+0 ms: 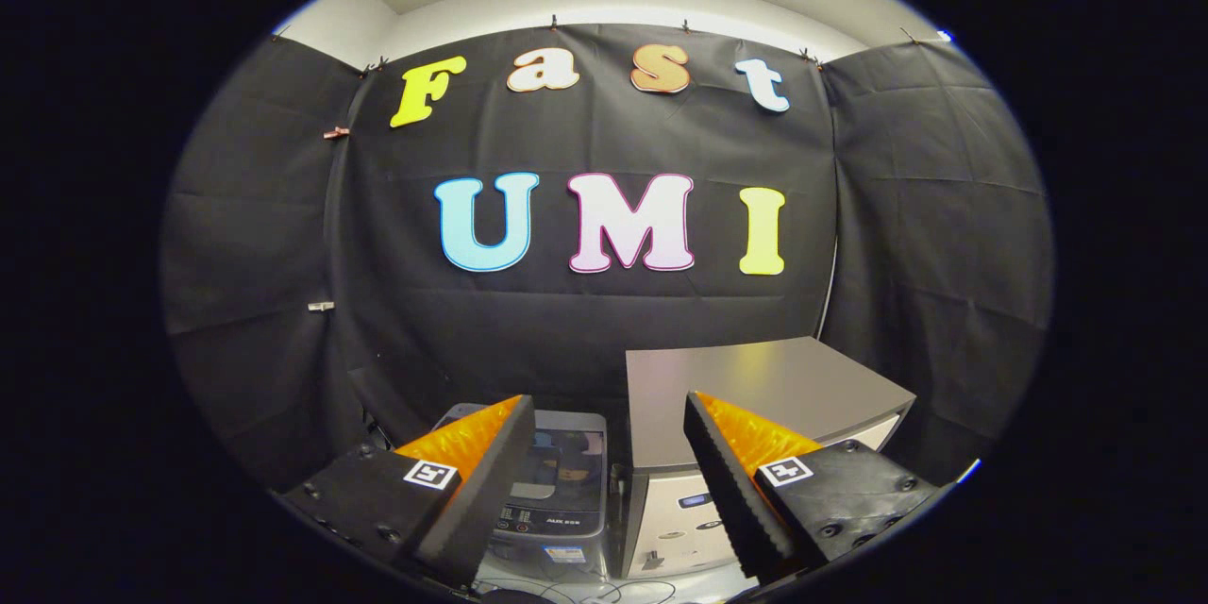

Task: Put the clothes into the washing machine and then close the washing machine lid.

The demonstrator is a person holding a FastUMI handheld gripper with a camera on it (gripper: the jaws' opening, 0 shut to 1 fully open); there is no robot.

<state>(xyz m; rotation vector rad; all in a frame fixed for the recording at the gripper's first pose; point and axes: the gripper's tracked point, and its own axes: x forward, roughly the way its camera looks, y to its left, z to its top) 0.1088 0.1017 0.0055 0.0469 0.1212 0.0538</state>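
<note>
Jaws stand spread wide, nothing between them; the gripper (609, 481) is held level and high, fingers pointing straight ahead at the booth's back wall (585, 321).

Gripper view: the washing machine (559, 481), small and grey, sits below and beyond the fingers, at about 6 o'clock from the gap between them and tucked partly behind the left finger. Its lid (564, 464) appears dark, glassy and lying flat over the tub, with a control strip at the near edge; whether it is fully latched cannot be told from this angle. Something darkish shows through or reflects in the lid pane, too vague to call clothing. No loose clothes can be made out anywhere around the machine. Just beside the washer, at 3 o'clock from it, stands a taller pale cabinet (755, 387) with a flat top, partly hidden by the right finger. Cables (566, 590) trail on the floor ahead of both.

Judgement: with the lid down and no garments out in the open, the scene fits either laundry waiting somewhere outside the frame, or laundry inside and the lid shut again. The pictures do not settle which.

Pose: the raised, level hold with fingers apart reads as a neutral carry, clear of both appliances and committed to neither.
</note>
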